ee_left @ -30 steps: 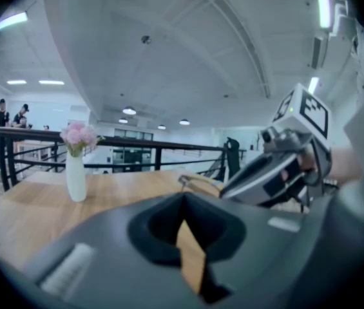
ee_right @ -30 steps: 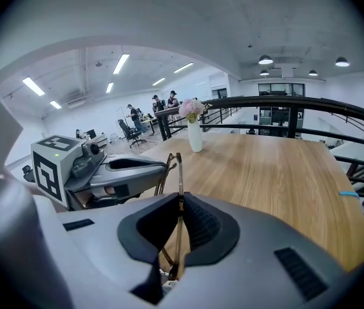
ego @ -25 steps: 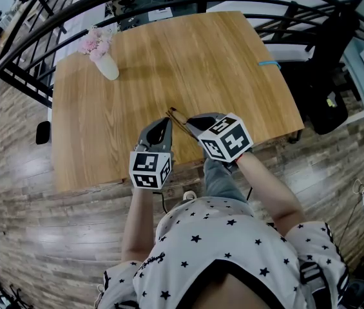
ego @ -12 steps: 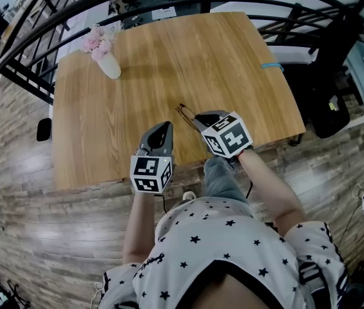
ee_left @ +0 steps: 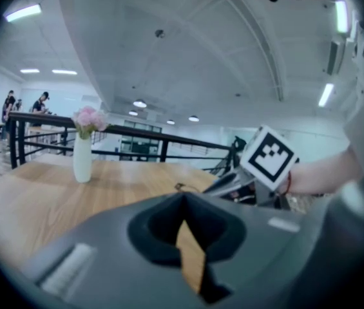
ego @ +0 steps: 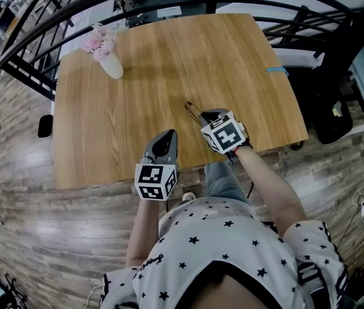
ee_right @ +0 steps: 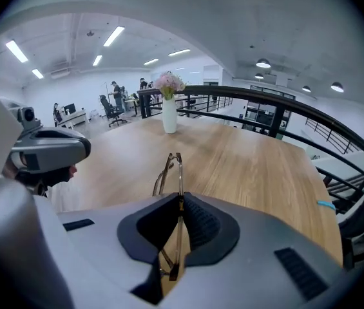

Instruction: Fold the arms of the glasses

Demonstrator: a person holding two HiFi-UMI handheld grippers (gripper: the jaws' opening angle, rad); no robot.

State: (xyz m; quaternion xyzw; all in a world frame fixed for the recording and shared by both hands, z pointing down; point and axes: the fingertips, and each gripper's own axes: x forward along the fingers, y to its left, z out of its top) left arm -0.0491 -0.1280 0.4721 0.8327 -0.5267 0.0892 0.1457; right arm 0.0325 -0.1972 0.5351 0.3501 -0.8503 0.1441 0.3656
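Note:
The thin brown-rimmed glasses [ee_right: 169, 167] stick out forward from my right gripper [ee_right: 179, 199], which is shut on their frame. They are seen edge-on, the parts lying close together. In the head view the glasses [ego: 192, 111] hang low over the wooden table [ego: 169, 56] near its front edge, just ahead of the right gripper [ego: 203, 116]. My left gripper [ego: 168, 134] is to the left of them, apart from them, shut with nothing in it. From the left gripper view [ee_left: 183, 201] the glasses [ee_left: 180, 187] show as a small tip beside the right gripper [ee_left: 233, 182].
A white vase with pink flowers [ego: 107, 58] stands at the table's far left corner. A small blue strip [ego: 275, 69] lies at the right edge. Black railings [ego: 53, 11] run behind the table. Wood floor lies below the front edge.
My right gripper has carried the glasses to the right and lower, closer to the tabletop. The left gripper has hardly moved and stays shut.

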